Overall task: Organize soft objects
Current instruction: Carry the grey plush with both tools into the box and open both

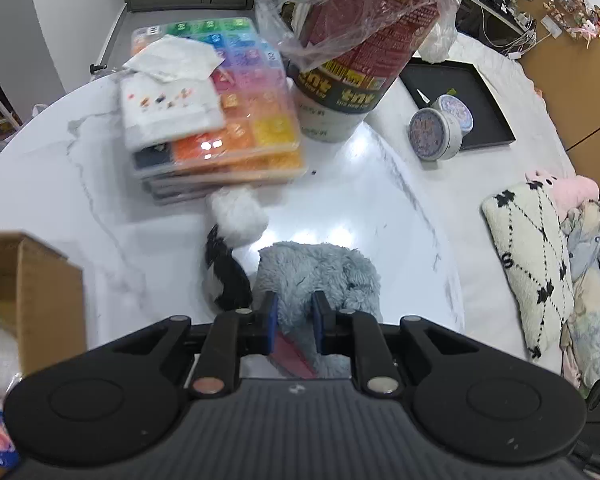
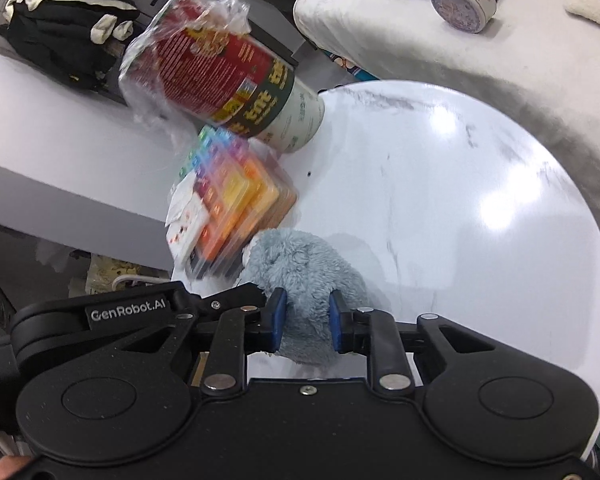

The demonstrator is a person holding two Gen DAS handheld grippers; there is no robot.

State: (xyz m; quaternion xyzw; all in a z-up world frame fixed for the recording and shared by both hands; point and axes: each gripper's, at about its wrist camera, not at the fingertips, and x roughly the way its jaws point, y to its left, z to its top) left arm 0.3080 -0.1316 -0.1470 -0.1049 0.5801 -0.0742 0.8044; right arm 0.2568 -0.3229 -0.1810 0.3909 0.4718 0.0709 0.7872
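Both tongs are clamped on one soft thing, a blue-grey plush toy [image 1: 316,276]. My left tongs [image 1: 294,312] pinch a fold of its fur between blue pads, with a strip of pink fabric showing between them just behind the grip. My right tongs [image 2: 307,316] squeeze the toy's fluffy body from either side; in that view the left tool's black arm reaches in from the left, so both grips sit close together on the same end of the toy.

From my left tongs the toy stretches straight ahead, its long axis running away from me across the round white marble desk [image 1: 380,184]. A black and white plush piece with a white pom-pom [image 1: 238,216] lies touching its left side; I cannot tell whether it belongs to the same toy.

A cardboard box [image 1: 32,280] stands to my left, just beside the left tongs, with something green and something white already inside. I judge it the likely place for the toy, and my left hand is nearer to it.

Ahead, a stack of colourful bead cases [image 1: 220,128] and a plastic-wrapped red tub [image 1: 356,40] crowd the far left of the desk. Its right half is bare, and beyond its right edge a diamond-patterned cushion [image 1: 528,264] lies on a bed.
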